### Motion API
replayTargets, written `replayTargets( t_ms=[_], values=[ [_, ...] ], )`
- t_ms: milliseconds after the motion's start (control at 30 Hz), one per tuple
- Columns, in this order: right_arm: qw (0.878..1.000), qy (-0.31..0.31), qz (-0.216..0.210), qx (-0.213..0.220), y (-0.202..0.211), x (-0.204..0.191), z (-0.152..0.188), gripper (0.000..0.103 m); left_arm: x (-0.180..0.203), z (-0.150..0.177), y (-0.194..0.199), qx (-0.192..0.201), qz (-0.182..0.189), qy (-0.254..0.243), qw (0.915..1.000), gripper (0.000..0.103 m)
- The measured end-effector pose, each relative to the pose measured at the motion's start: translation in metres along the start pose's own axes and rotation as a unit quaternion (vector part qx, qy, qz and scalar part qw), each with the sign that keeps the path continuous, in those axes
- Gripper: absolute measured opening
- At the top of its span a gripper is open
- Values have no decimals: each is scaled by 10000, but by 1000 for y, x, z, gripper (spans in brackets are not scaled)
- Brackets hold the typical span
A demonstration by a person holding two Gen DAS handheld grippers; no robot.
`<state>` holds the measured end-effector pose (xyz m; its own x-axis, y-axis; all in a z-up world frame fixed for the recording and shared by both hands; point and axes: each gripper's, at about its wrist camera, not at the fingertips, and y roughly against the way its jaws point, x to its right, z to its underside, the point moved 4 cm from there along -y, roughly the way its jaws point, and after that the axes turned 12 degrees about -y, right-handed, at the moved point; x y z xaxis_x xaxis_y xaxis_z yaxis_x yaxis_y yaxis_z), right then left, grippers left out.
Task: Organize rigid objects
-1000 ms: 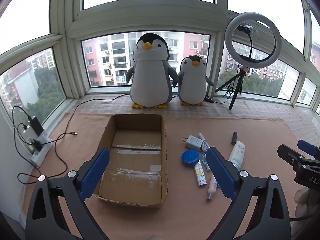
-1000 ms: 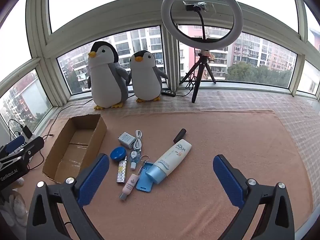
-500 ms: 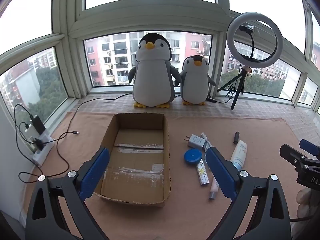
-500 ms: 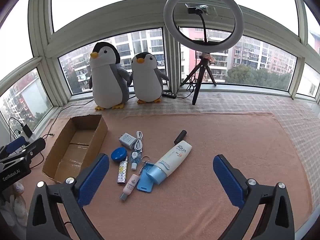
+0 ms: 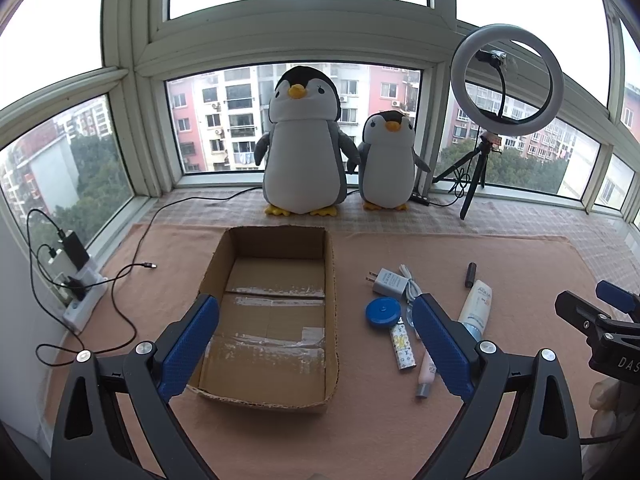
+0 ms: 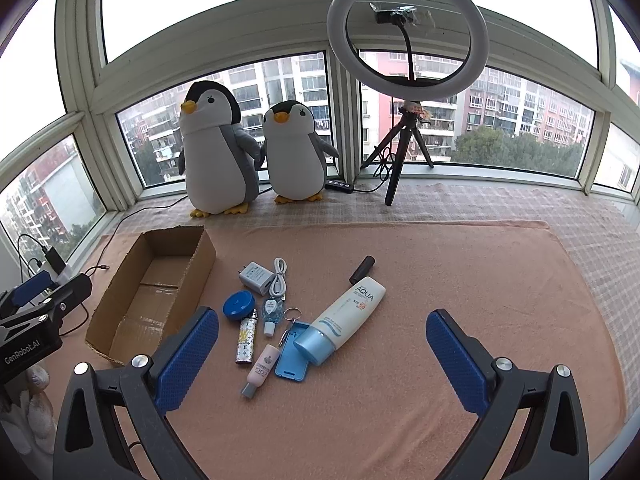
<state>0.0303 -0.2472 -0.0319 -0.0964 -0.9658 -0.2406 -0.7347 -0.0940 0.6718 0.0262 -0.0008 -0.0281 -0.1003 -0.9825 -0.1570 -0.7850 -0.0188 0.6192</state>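
With both sets of jaws spread and empty, the right gripper (image 6: 322,354) hangs nearer the white sunscreen tube with a blue cap (image 6: 345,319), lying diagonally just ahead, than the left gripper (image 5: 316,346) over the open brown cardboard box (image 5: 330,280).

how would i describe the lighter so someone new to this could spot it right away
Start at the open cardboard box on the pink cloth; a cluster of small things lies just to its right. The lighter lies flat directly below the round blue tin. It is the only slim stick covered in a white and yellow patterned wrap.
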Motion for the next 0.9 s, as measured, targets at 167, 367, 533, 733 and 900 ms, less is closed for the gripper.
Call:
replayTargets(
  t_ms=[167,367,533,733,900],
  values=[
    [10000,2,-3,-1,0,0,0,103,0,0,0,-1,-2,3,10000,98],
    [10000,4,2,0,0,0,0,103,0,0,0,-2,-1,2,10000,98],
    [10000,3,8,-14,0,0,2,103,0,0,0,-2,-1,-1,10000,98],
    [10000,4,7,-11,0,0,2,103,0,-1,0,-1,2,0,10000,98],
    [10000,6,8,-18,-1,0,3,103,0,-1,0,2,1,1,10000,98]
  ],
)
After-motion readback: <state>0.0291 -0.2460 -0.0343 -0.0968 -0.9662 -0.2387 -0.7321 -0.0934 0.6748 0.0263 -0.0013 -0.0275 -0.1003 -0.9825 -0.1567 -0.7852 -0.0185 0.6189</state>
